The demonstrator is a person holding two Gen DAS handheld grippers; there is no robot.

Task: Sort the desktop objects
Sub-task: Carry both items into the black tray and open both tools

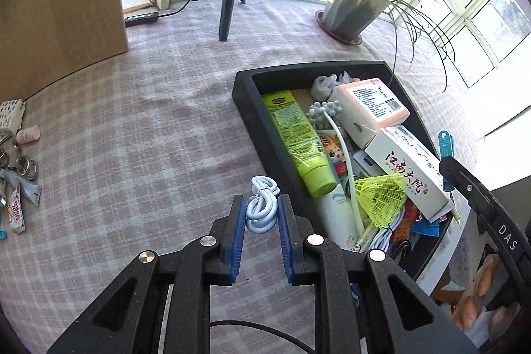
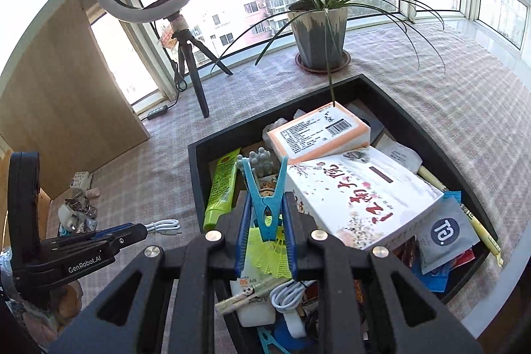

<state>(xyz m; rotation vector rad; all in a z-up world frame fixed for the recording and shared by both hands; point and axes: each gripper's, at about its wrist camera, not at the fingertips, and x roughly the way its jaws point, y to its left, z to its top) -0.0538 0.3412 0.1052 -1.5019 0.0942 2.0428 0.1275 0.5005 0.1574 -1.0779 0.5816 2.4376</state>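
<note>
White coiled cable (image 1: 262,204) sits pinched between the blue pads of the left gripper (image 1: 262,211), held clear of the checked tablecloth (image 1: 132,128), just left of the black tray (image 1: 245,108). Right gripper (image 2: 265,218) is clamped on a blue clothes peg (image 2: 265,204), long axis in line with the fingers, prongs pointing away, over the tray's near end. Loose small items (image 1: 20,188) lie far left, nearer the left hand; probably the sorting spot.

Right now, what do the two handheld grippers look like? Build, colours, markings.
Both are matte black frames with silver pivot bolts and blue ribbed pads. The left gripper trails a thin black cable and reads "GenRobot.AI" in white on its side. The right gripper shows white "DAS" lettering. No sleeves visible.
</note>
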